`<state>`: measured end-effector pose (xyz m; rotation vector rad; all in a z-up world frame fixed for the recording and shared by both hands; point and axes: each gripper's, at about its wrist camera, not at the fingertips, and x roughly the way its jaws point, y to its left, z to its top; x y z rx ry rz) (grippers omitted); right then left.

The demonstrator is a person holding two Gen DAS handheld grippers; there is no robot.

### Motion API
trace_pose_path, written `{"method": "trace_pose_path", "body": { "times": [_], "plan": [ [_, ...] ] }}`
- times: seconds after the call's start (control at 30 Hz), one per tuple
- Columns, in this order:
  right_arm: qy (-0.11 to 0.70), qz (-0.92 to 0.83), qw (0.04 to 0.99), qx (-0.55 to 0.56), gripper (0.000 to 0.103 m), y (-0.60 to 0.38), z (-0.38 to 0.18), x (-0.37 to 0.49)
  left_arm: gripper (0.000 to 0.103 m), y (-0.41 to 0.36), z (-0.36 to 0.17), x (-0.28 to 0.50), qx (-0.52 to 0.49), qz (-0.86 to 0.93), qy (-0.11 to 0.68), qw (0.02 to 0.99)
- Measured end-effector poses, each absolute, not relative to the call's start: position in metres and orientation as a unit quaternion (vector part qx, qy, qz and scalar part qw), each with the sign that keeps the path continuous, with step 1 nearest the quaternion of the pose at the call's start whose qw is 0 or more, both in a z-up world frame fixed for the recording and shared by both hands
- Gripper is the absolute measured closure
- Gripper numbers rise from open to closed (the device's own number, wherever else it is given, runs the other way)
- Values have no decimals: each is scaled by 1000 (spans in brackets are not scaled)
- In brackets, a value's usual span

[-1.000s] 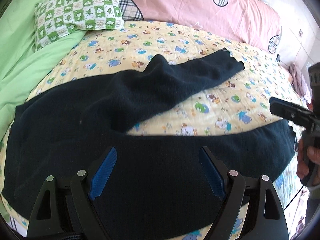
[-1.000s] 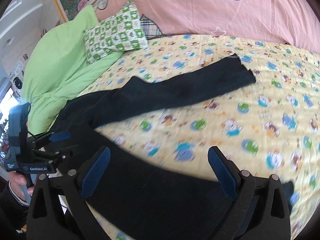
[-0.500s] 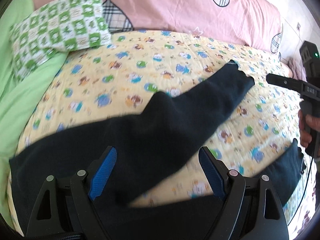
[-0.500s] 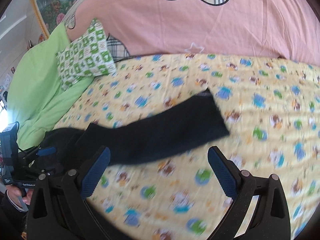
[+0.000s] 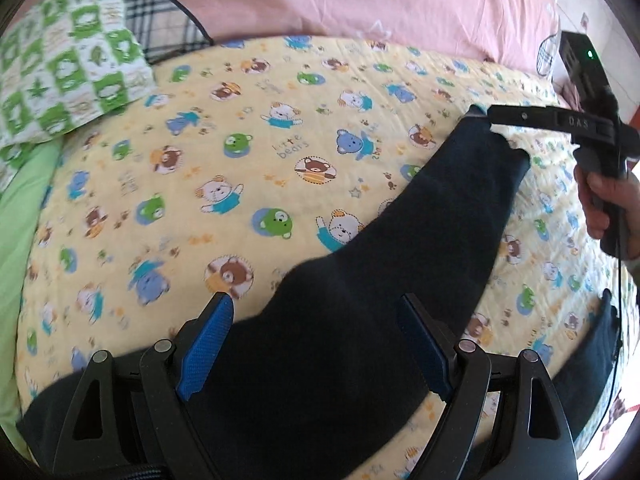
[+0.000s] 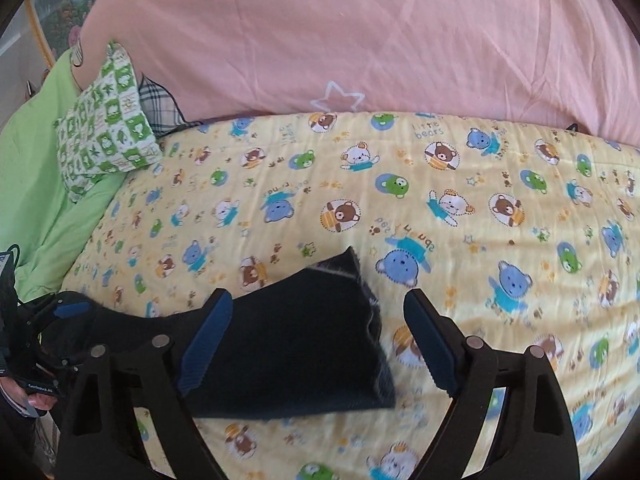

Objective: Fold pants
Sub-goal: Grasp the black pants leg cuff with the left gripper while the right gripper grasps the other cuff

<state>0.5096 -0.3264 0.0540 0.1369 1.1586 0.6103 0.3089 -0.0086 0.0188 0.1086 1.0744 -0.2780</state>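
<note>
While flat: one pants [image 5: 420,264] (two legs).

The right gripper [image 6: 316,344] has its jaws spread wide, the cuff of a dark navy pant leg [image 6: 304,344] lying between them on the yellow bear-print quilt [image 6: 460,208]; pink duvet [image 6: 360,40] beyond.

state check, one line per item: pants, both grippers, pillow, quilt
pants: unfolded, legs spread apart on the quilt
left gripper: open, over the upper leg, gripping nothing
right gripper: open, at that leg's cuff
checked pillow: lying at the bed's head
quilt: spread flat
</note>
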Motion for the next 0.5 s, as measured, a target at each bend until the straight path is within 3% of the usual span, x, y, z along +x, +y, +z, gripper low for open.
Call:
{"method": "trace_pose_path", "body": {
  "times": [0.17,0.23,0.3,0.37,0.4,0.47,0.5],
  "plan": [
    [553,290,779,52,23,-313,34,527,19,-12,4,333,45,-145,525,837],
    [558,294,774,53,34,-310,28,530,19,-15,0,337,44,-152,531,832],
    [563,297,769,61,60,-308,23,530,23,-21,-5,339,47,-158,535,828],
    [560,296,771,63,76,-311,22,528,50,-24,-6,335,53,-166,532,828],
    [558,298,772,68,82,-312,24,528,58,-26,-4,331,57,-171,528,830],
    [548,299,776,87,86,-322,30,525,81,-27,1,325,61,-176,521,833],
    [542,301,778,98,89,-327,34,523,85,-25,5,320,62,-174,516,836]
  ]
}}
